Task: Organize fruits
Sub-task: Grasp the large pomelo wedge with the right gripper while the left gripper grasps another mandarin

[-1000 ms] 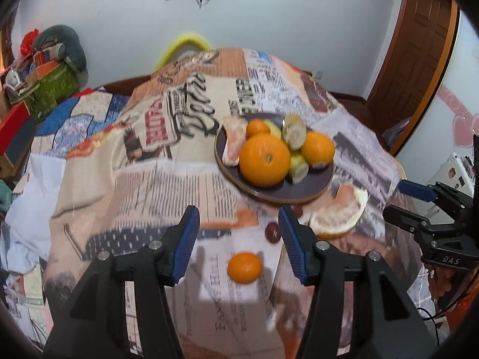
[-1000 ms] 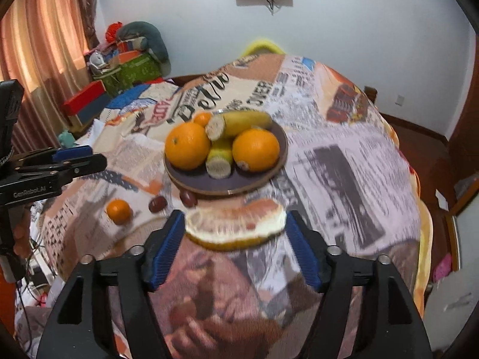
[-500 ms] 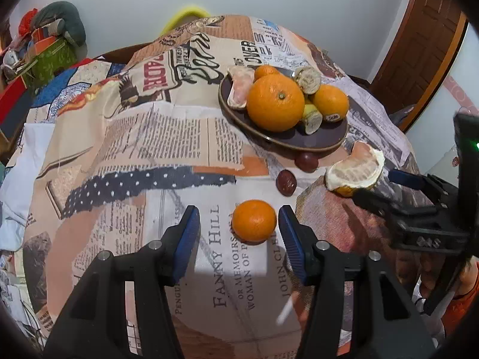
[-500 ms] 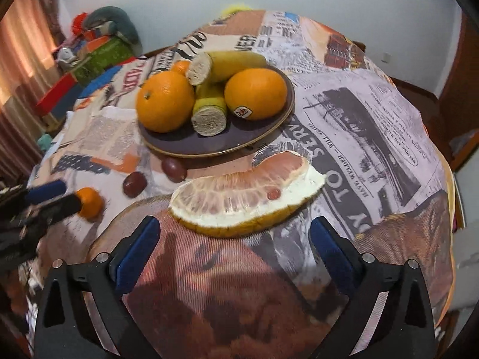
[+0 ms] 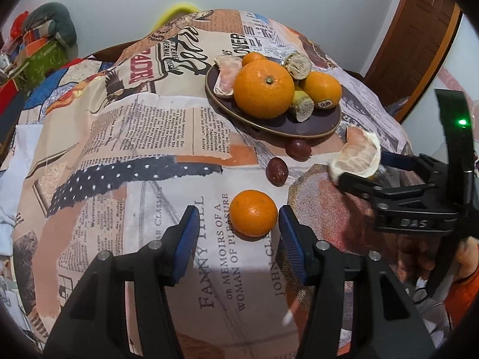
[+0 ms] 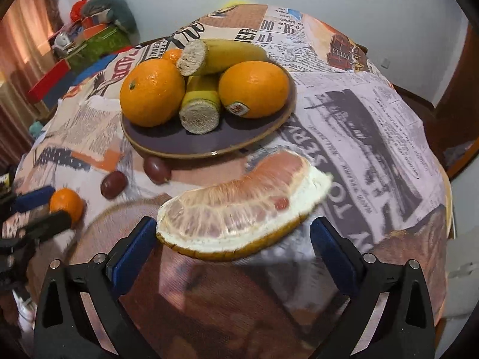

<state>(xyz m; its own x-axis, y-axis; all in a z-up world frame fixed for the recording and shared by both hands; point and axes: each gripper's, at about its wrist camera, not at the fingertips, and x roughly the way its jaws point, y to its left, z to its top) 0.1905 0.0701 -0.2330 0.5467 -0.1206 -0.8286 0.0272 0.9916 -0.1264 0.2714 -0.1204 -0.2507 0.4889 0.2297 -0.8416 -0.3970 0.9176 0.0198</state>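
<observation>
On newsprint tablecloth (image 5: 167, 137), near plate (image 5: 317, 125), our left gripper (image 5: 238, 227) spread wide — small orange (image 5: 253, 212) between fingers, ungripped. Our right gripper (image 6: 233, 239) wide apart too — pomelo wedge (image 6: 242, 206) between, unclamped.

Tablecloth (image 5: 167, 137) is showing print: "FANNY HILL OR MEMOIRS OF A WOMAN OF PLEASURE", "JOHN CL…". Sticker on orange (image 5: 321, 89) is reading "Dole". Right gripper (image 5: 363, 167) body is bearing "DAS".
</observation>
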